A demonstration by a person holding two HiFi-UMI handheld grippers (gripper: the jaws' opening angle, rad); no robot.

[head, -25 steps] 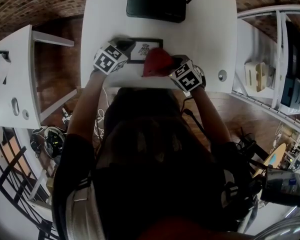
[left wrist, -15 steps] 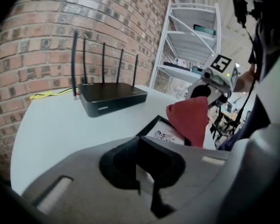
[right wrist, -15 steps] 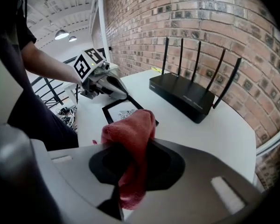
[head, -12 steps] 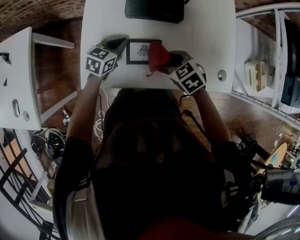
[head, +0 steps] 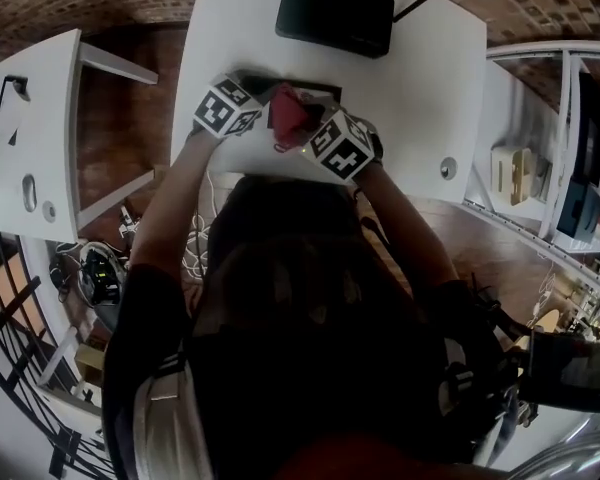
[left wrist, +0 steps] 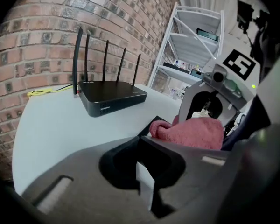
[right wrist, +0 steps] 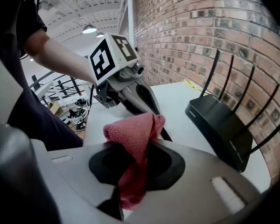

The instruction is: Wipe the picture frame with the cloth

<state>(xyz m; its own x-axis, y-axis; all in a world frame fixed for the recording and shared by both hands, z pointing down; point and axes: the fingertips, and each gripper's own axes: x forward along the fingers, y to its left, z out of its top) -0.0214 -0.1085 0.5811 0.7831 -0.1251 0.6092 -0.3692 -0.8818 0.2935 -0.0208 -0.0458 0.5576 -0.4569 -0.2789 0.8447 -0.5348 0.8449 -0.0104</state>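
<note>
Frame flat on table, near edge, mostly under cloth. My right gripper pinches cloth; left gripper clenched shut at frame's left end. Risk: a hard sweep skids frame off near edge, or cloth pulls loose.

grippers: 2 | cloth: 1 | picture frame: 1 | router: 1 | antennas: 5

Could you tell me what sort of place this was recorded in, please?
Probably a workshop or lab space: a bare brick wall, white metal shelving stocked with equipment, and a router on a white table.
</note>
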